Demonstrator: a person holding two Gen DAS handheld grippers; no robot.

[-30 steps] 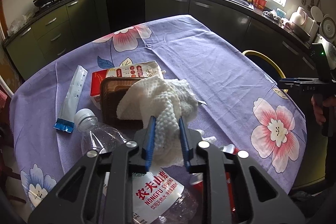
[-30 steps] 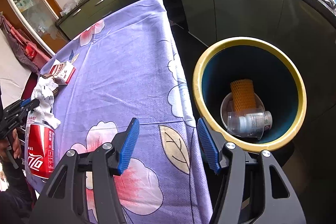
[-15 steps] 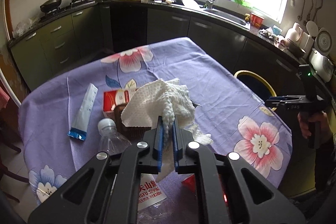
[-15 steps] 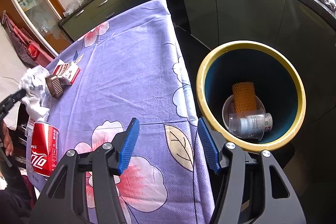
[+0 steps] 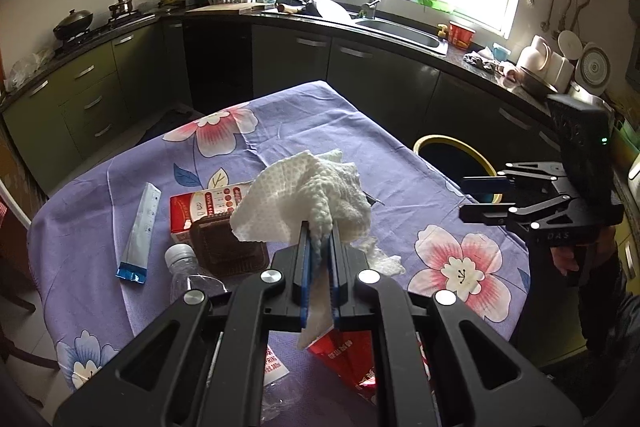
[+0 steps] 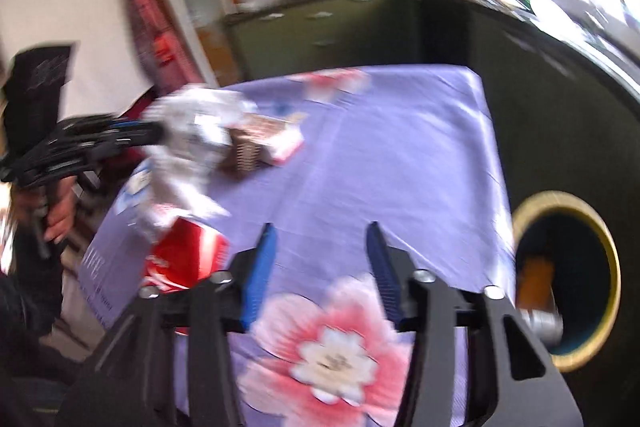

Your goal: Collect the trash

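My left gripper (image 5: 320, 233) is shut on a crumpled white paper towel (image 5: 312, 195) and holds it above the purple flowered table (image 5: 304, 131). It also shows in the blurred right wrist view (image 6: 152, 131) with the towel (image 6: 192, 131). My right gripper (image 6: 320, 239) is open and empty over the table's near edge, and shows at the right of the left wrist view (image 5: 480, 193). On the table lie a red can (image 6: 184, 259), a clear water bottle (image 5: 188, 275), a white tube (image 5: 140, 227), a red carton (image 5: 208, 207) and a brown tray (image 5: 228, 247). The yellow-rimmed bin (image 6: 568, 283) stands beside the table.
The bin (image 5: 452, 155) sits on the floor past the table's right edge and holds trash. Dark kitchen cabinets and a counter with a sink (image 5: 400, 31) run behind the table. A hand (image 6: 60, 211) holds the left gripper's handle.
My left gripper shut on the paper towel and lifted it off the table. My right gripper swung left from over the bin toward the table; its view is now blurred.
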